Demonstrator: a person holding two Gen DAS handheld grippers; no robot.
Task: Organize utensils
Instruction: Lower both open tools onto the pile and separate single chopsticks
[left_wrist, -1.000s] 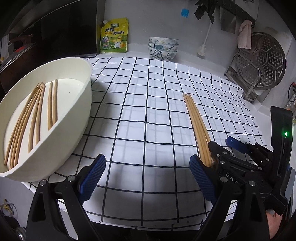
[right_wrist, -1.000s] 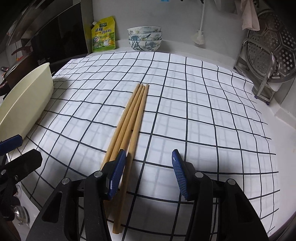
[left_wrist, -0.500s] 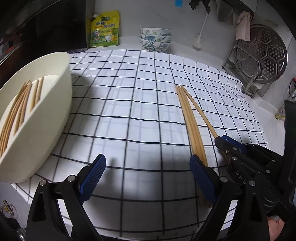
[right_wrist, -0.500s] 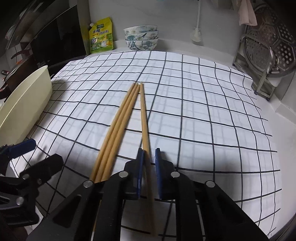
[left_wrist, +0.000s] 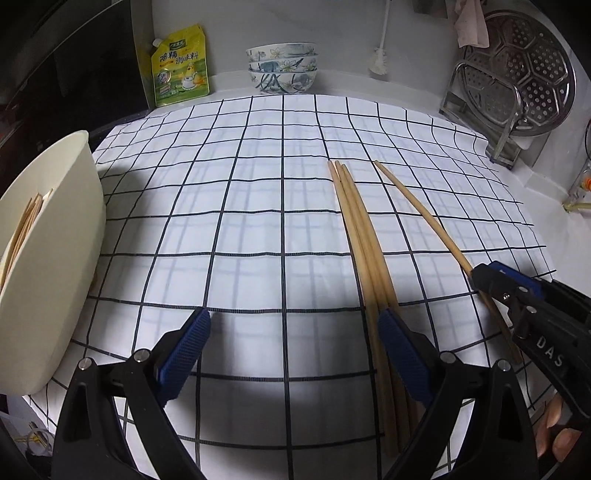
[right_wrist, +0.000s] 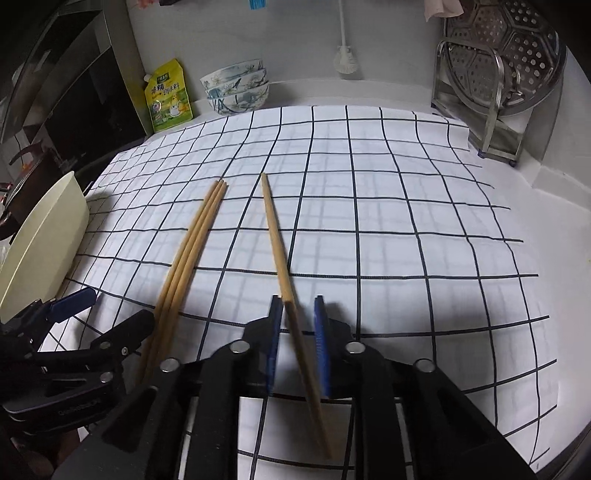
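Three wooden chopsticks (left_wrist: 360, 236) lie side by side on the checked cloth (left_wrist: 236, 221); they also show in the right wrist view (right_wrist: 192, 251). My right gripper (right_wrist: 297, 314) is shut on a fourth chopstick (right_wrist: 275, 236), held apart from the three and lifted off the cloth; it also shows in the left wrist view (left_wrist: 417, 206). My left gripper (left_wrist: 293, 332) is open and empty, low over the cloth, its right finger beside the three chopsticks. A cream bowl (left_wrist: 62, 236) at the left holds several chopsticks (left_wrist: 26, 218).
Stacked patterned bowls (left_wrist: 282, 68) and a yellow seasoning pouch (left_wrist: 179, 66) stand at the back wall. A metal rack with a steamer plate (left_wrist: 517, 77) stands at the back right. A dark stove area lies left of the bowl. The cloth's front edge is near both grippers.
My right gripper closed on one chopstick and pulled it right and up, away from the other three. My left gripper moved right, away from the bowl, staying open.
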